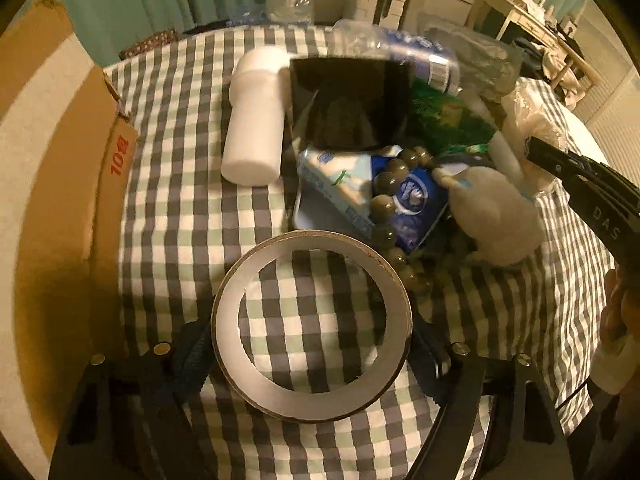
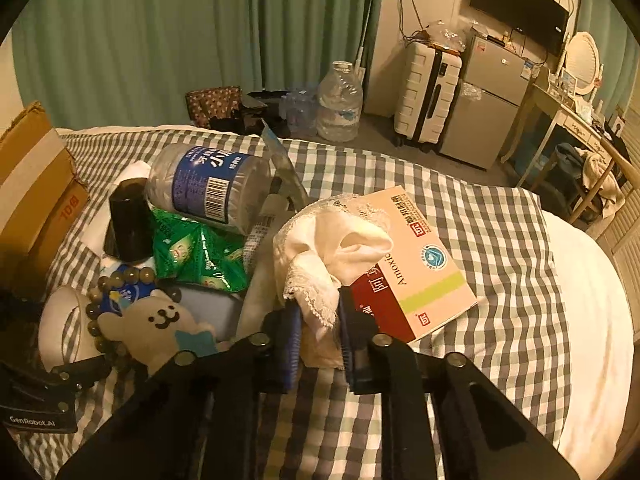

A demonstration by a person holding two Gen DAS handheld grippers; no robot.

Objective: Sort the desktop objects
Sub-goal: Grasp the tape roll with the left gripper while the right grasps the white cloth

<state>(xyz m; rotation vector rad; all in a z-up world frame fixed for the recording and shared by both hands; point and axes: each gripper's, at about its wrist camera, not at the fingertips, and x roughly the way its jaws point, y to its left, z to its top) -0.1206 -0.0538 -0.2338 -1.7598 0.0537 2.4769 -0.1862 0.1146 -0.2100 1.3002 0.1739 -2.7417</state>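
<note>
My left gripper (image 1: 312, 344) is shut on a roll of tape (image 1: 312, 326), holding it above the checked tablecloth (image 1: 180, 220). Beyond it lies a pile: a white bottle (image 1: 256, 120), a black cup (image 1: 350, 100), a tissue pack (image 1: 340, 184), a bead bracelet (image 1: 386, 204) and a white plush toy (image 1: 500, 216). My right gripper (image 2: 320, 332) is shut on a cream lace cloth (image 2: 332, 252) that lies partly over a medicine box (image 2: 420, 264). The plush (image 2: 160, 320), a water bottle (image 2: 208, 184) and green packets (image 2: 196, 256) lie to its left.
A cardboard box (image 1: 60, 184) stands along the table's left edge. The right gripper's body (image 1: 592, 188) shows at the right of the left wrist view. Behind the table are green curtains (image 2: 160, 40), a large water jug (image 2: 340, 100), a suitcase (image 2: 426, 96) and a small fridge (image 2: 488, 100).
</note>
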